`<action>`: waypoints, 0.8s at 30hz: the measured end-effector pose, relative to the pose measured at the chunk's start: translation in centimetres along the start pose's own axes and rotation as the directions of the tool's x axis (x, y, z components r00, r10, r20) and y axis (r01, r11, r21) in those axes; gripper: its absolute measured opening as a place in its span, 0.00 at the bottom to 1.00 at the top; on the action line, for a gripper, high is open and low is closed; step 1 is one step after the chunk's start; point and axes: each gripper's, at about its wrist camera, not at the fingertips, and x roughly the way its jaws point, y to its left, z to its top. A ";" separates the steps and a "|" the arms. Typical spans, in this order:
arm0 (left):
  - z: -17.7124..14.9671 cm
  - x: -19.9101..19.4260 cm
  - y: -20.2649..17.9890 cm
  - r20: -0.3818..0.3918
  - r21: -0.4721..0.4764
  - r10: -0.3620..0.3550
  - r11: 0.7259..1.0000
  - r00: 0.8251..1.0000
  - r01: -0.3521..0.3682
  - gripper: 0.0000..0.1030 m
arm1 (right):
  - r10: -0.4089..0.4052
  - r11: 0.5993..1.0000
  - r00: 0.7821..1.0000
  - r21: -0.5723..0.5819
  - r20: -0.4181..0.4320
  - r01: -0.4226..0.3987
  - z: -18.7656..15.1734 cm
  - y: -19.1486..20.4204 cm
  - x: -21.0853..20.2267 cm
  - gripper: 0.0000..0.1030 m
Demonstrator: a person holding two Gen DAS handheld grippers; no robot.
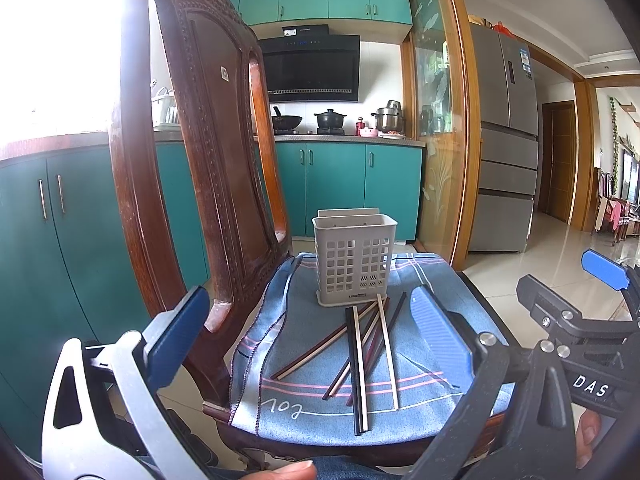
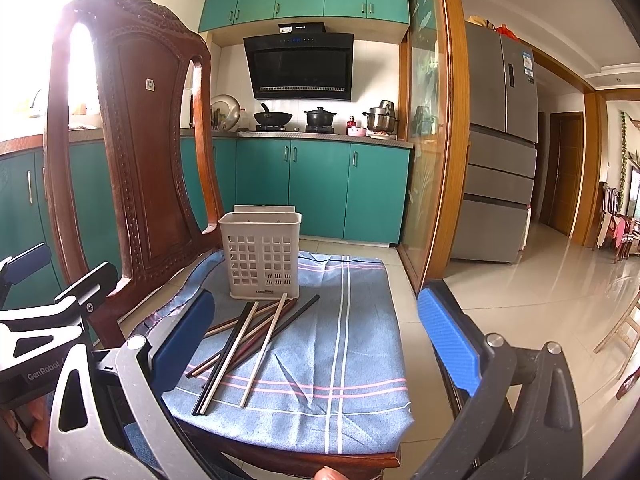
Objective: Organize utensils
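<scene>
Several chopsticks (image 1: 362,350) lie in a loose crossed pile on a blue checked cloth (image 1: 312,404) spread on a wooden chair seat; they also show in the right wrist view (image 2: 248,336). A white perforated utensil holder (image 1: 354,258) stands upright just behind them, empty as far as I can see, also seen from the right (image 2: 262,254). My left gripper (image 1: 308,340) is open and empty, hovering in front of the pile. My right gripper (image 2: 316,340) is open and empty, just right of the left one and above the cloth.
The carved wooden chair back (image 1: 200,140) rises close on the left. Teal kitchen cabinets (image 2: 320,188) and a stove with pots (image 2: 316,118) are behind. A grey fridge (image 2: 500,140) and tiled floor (image 2: 540,280) lie to the right. The right gripper's body (image 1: 580,320) shows at right.
</scene>
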 end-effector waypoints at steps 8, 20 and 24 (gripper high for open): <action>0.0 0.0 0.0 0.000 0.000 0.001 1.000 1.000 -0.001 0.97 | 0.001 1.000 1.000 0.000 -0.001 -0.001 -0.1 0.0 0.0 0.97; 0.0 0.0 0.0 0.000 -0.001 -0.001 1.000 1.000 0.001 0.97 | 0.000 1.000 1.000 0.000 0.000 0.000 -0.1 0.0 0.0 0.97; -0.1 0.0 0.0 -0.002 -0.001 -0.001 1.000 1.000 0.001 0.97 | 0.000 1.000 1.000 0.000 -0.002 0.000 0.0 0.0 0.0 0.97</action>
